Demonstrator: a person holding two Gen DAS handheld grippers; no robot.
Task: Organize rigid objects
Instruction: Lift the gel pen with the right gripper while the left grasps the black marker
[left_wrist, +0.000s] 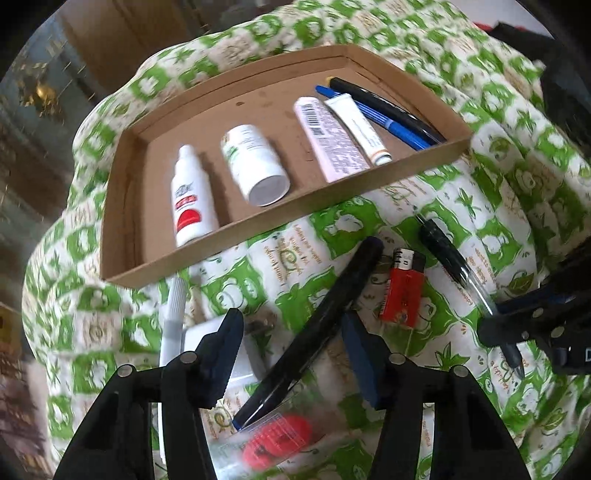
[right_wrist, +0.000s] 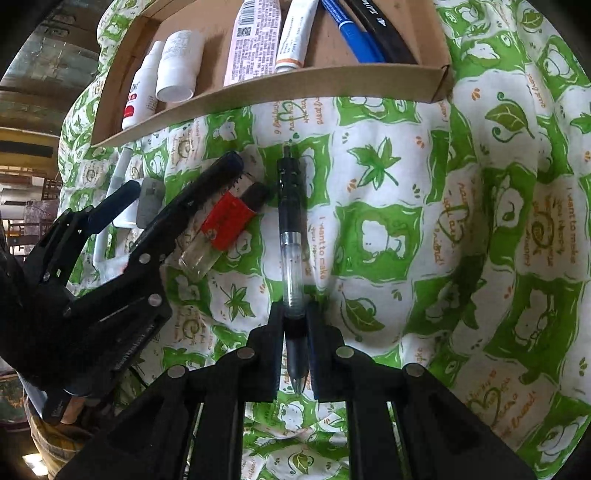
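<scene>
Partly hidden, the clear pen (right_wrist: 291, 258) sits clamped in the right tool (right_wrist: 294, 332).

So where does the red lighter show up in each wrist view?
Left wrist: red lighter lies lower right of centre on the cloth, below the cardboard tray.
Right wrist: red lighter lies left of centre, beside the clear pen.
Shared landmark: the cardboard tray.

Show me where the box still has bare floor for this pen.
Bare floor lies in the cardboard box between the white jar and pink tube, and along its far wall. The right end, by the blue marker, is crowded.
</scene>
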